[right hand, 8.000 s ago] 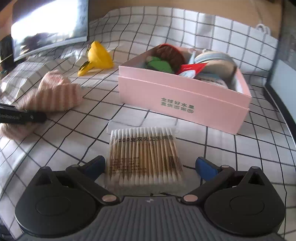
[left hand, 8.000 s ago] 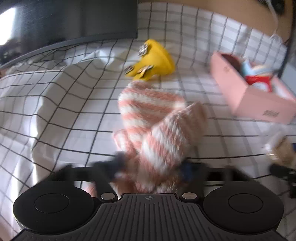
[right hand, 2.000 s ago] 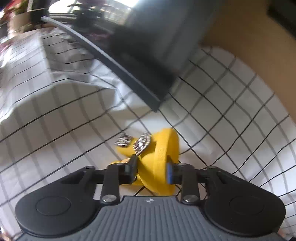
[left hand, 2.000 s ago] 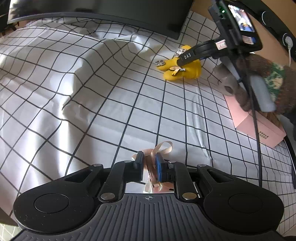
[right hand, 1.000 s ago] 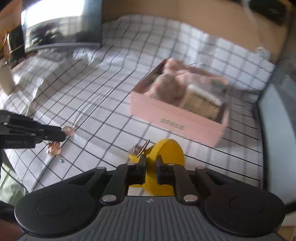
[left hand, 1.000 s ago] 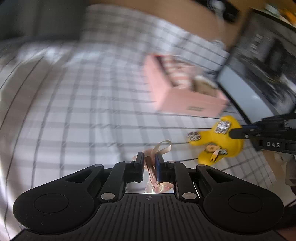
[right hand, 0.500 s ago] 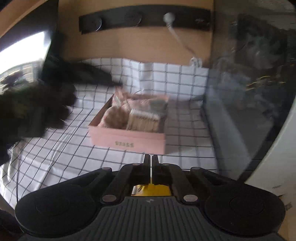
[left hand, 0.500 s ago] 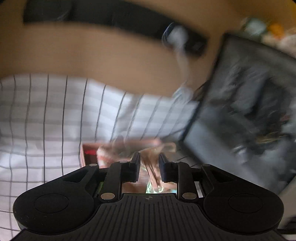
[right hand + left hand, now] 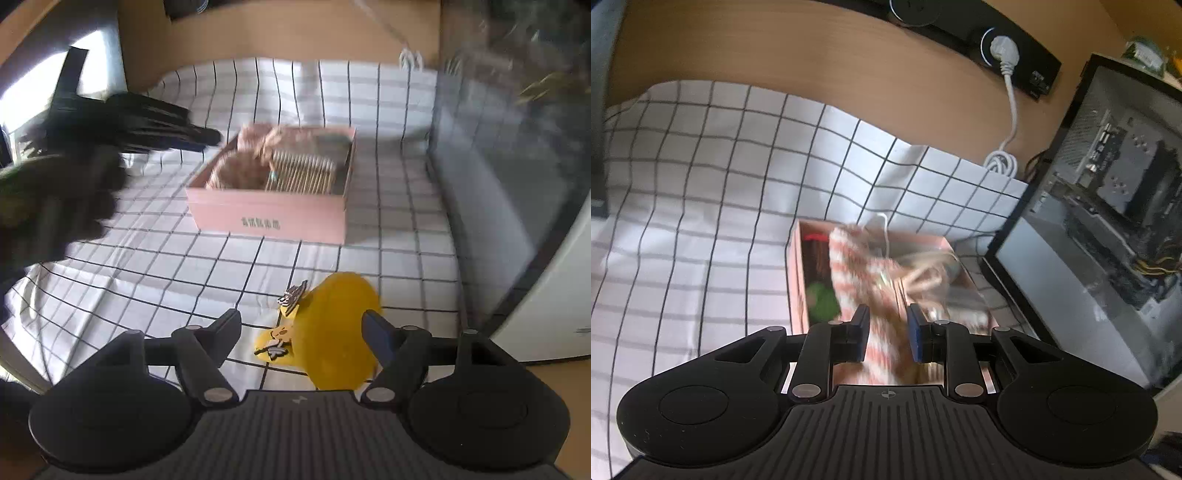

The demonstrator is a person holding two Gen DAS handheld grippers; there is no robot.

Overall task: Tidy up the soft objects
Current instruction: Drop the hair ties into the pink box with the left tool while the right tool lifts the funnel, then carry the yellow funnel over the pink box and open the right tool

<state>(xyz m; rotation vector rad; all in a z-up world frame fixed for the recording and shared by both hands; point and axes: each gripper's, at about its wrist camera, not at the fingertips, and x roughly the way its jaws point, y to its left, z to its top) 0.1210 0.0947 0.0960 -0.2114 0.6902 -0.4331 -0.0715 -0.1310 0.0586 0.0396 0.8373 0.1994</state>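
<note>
I am holding my left gripper (image 9: 885,328) out level, its blue-padded jaws parted a little with nothing pinched between them. My right gripper (image 9: 302,330) is pointing downward, jaws spread wide apart and gripping nothing.

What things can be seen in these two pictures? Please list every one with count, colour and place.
box: one, pink, middle of the cloth, printed text on its front.
striped knit piece: one, pink and white, in the box.
cotton swab pack: one, pale sticks, in the box, right part.
ribbon item: one, beige, blurred, over the box.
yellow soft object: one, with small charms, on the cloth in front of the box.
checked cloth: one, white with black lines, covers the table.
computer case: one, dark, right of the box.
plug and cable: one, white, back wall.
left gripper: black, slightly open above the box.
right gripper: black, open around the yellow soft object.
</note>
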